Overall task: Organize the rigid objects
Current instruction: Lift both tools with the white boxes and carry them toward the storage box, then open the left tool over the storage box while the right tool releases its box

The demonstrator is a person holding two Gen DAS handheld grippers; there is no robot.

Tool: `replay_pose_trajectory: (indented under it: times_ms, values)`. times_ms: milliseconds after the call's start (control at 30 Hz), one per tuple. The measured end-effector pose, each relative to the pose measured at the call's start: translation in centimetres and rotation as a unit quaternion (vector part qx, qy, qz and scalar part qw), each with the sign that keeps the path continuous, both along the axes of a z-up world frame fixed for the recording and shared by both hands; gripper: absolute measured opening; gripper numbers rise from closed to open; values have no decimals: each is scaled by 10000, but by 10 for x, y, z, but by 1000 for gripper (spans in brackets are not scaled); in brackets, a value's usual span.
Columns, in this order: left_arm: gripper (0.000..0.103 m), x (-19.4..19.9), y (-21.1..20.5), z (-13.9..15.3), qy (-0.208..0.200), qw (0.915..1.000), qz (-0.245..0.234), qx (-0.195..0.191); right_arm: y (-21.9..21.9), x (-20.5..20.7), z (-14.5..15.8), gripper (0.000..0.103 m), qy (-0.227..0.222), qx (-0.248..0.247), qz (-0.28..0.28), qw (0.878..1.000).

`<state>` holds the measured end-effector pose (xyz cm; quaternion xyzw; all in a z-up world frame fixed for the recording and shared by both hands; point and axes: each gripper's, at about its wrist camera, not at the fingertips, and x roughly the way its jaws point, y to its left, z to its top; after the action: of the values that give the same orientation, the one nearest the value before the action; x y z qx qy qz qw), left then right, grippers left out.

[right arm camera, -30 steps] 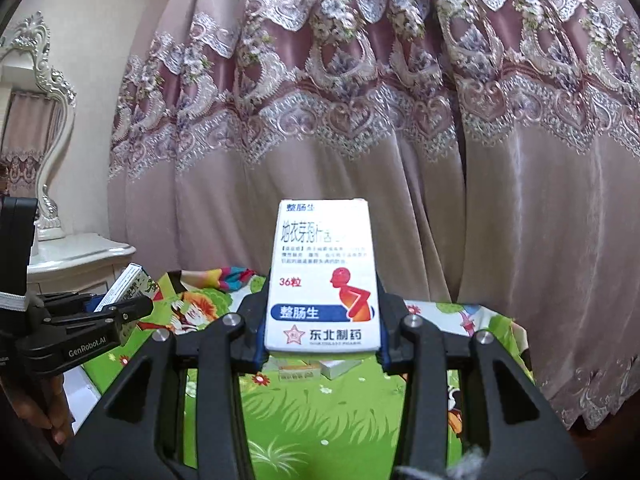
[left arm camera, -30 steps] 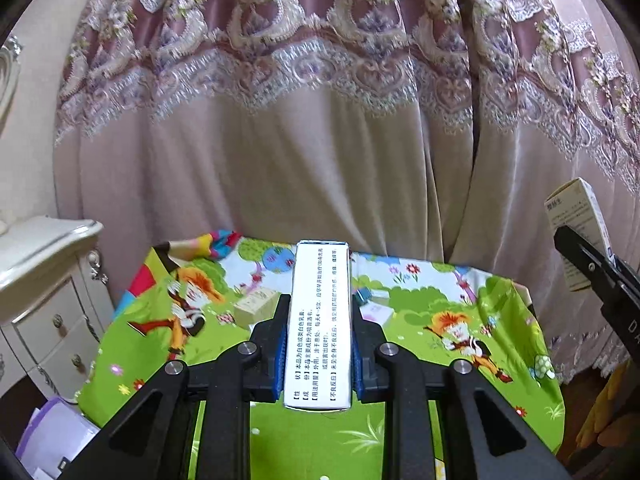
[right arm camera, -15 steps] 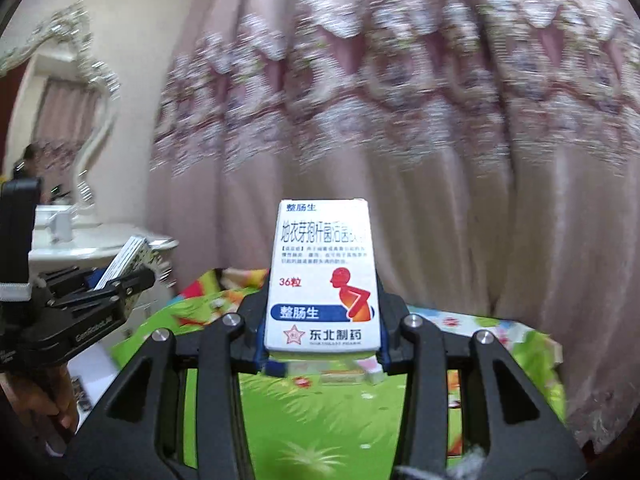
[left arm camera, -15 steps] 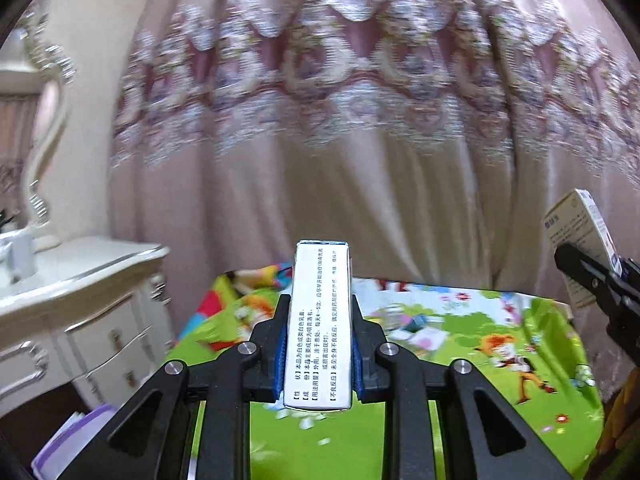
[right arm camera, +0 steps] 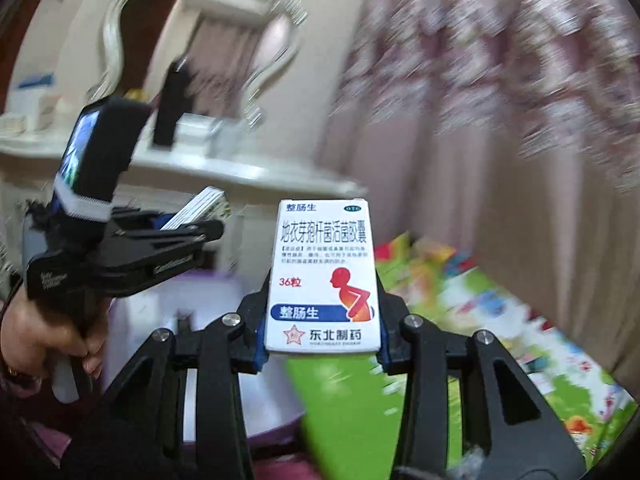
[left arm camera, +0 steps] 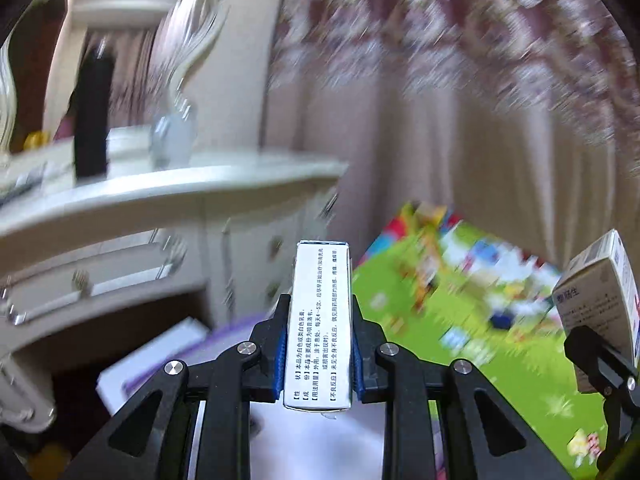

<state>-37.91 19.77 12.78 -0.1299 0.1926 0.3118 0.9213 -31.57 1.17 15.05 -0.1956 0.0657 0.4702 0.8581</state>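
Each gripper's jaws clamp a medicine box lengthwise, long axis pointing forward: narrow box point(left arm camera: 320, 328) left, wide box point(right arm camera: 323, 276) right.

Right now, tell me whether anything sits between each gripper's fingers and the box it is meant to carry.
Nothing does. The left gripper is already clamped on the narrow white box, and the right gripper on the wider medicine box. Where the boxes go cannot be told; the background is blurred.

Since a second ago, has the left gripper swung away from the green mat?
Yes. The left gripper, shut on its narrow box, has swung left: the green mat now sits right of it and the white dresser fills the left.
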Motion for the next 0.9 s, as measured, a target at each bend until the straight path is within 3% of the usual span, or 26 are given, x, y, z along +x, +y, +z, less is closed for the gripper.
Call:
replay_pose_trajectory:
  times_ms: [200, 367, 500, 533, 567, 633, 767, 900]
  values:
    - [26, 5, 34, -62, 754, 9917, 247, -1010, 61, 28, -47, 44, 1202, -1133, 382, 9855]
    - [27, 4, 45, -99, 1186, 9820, 598, -1340, 81, 35, -79, 44, 1683, -1378, 480, 9749]
    - [31, -11, 61, -120, 1452, 9709, 1166, -1505, 95, 36, -100, 45, 2050, -1510, 726, 9643]
    - [46, -15, 63, -122, 1529, 9680, 1327, -1481, 97, 34, -103, 46, 2126, -1507, 837, 9618]
    - [74, -17, 64, -123, 1580, 9662, 1447, -1435, 99, 31, -106, 48, 2169, -1510, 938, 9599]
    - [99, -21, 62, -120, 1594, 9654, 1674, -1205, 95, 28, -110, 70, 2140, -1482, 970, 9606]
    - [103, 2, 45, -104, 1689, 9699, 1670, -543, 77, 44, -107, 78, 2310, -1158, 798, 9627]
    - [103, 43, 13, -91, 1522, 9825, 1063, -171, 46, 92, -108, 79, 2583, -803, 93, 9627]
